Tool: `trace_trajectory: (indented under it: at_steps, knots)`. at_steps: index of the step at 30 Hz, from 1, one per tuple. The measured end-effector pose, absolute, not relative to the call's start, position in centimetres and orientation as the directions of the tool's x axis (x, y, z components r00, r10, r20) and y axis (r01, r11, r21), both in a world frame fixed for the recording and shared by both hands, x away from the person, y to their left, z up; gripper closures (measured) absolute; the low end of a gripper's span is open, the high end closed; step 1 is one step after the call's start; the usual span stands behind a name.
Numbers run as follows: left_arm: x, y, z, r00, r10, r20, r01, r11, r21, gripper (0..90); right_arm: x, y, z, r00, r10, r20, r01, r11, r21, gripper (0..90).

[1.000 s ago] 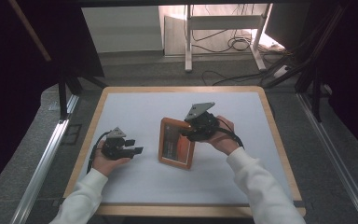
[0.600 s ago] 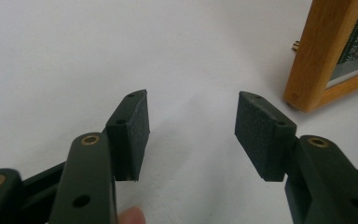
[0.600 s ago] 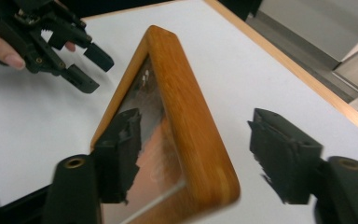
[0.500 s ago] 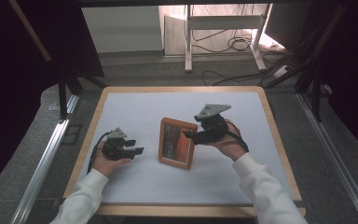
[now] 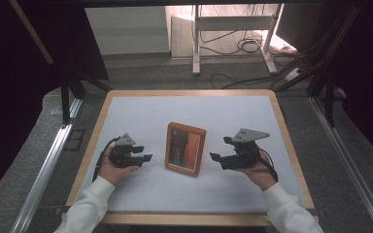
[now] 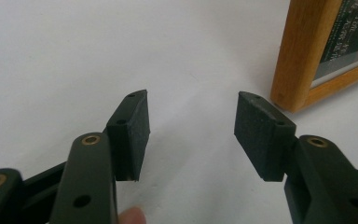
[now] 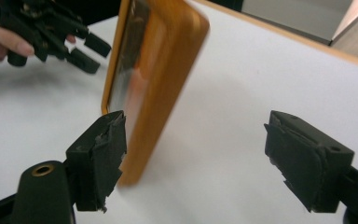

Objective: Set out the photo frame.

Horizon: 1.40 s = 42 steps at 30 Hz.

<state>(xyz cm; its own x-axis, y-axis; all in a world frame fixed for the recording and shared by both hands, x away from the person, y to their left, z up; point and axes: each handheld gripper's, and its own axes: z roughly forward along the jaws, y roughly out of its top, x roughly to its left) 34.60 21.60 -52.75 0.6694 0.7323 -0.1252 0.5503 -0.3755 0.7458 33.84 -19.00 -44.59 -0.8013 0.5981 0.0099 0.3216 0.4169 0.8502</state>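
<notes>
Frame (image 5: 185, 148) between parted hand-held grippers

Beyond the white, wood-edged table (image 5: 126, 104), at twelve o'clock, a white stand (image 5: 233, 34) rises among loose floor cables (image 5: 245, 46).

left gripper (image 5: 143, 154): jaws standing wide apart, nothing between them, hand gripping from below | right gripper (image 5: 216, 158): jaws gaping, holding nothing | both forearms reaching in from the near edge, white sleeves showing
</notes>
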Motion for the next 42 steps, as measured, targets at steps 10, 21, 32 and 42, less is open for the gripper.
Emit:
trace_trajectory:
  at_steps: [10, 21, 32, 42]
  knots:
    - [34.5, 20.4, -53.1, 0.671, 0.730, -0.126, 0.560, -0.389, 0.731, 41.4, 30.9, -22.5, -48.3, -0.772, 0.635, 0.044, 0.377, 0.400, 0.836, 20.1]
    - [34.6, 19.4, -53.0, 0.694, 0.707, -0.138, 0.544, -0.389, 0.743, 65.4, 30.8, -22.8, -50.1, -0.768, 0.640, 0.043, 0.405, 0.432, 0.806, 18.6]
    - [35.3, 17.0, -53.1, 0.720, 0.677, -0.150, 0.529, -0.398, 0.750, 89.4, 30.8, -23.0, -50.2, -0.760, 0.649, 0.027, 0.404, 0.440, 0.802, 18.5]
    - [34.8, 16.3, -52.9, 0.752, 0.646, -0.130, 0.502, -0.434, 0.748, 89.8, 30.8, -23.0, -50.3, -0.759, 0.651, 0.013, 0.397, 0.446, 0.802, 18.4]
